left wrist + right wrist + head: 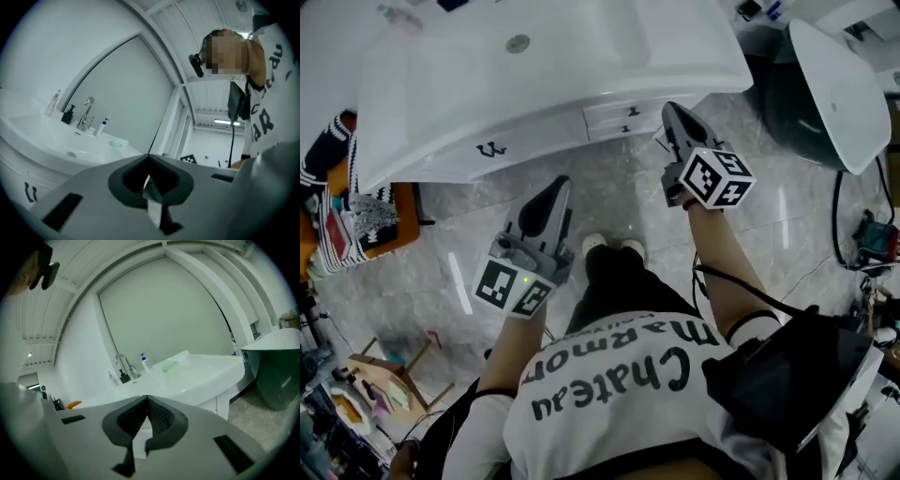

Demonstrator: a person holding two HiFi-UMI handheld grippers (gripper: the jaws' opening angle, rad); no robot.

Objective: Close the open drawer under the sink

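Approach step — left gripper (pixel 555 192) and right gripper (pixel 673 114) both pinched together, empty; next I nudge the drawer (pixel 623 120) front inward.

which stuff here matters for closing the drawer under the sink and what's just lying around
For the job: drawer, sink, left gripper and right gripper, both shut and empty.
Just lying about: tub, pump bottle, clothes, wooden stool.

Pump bottle (pixel 146 363) on white sink (pixel 206 376)
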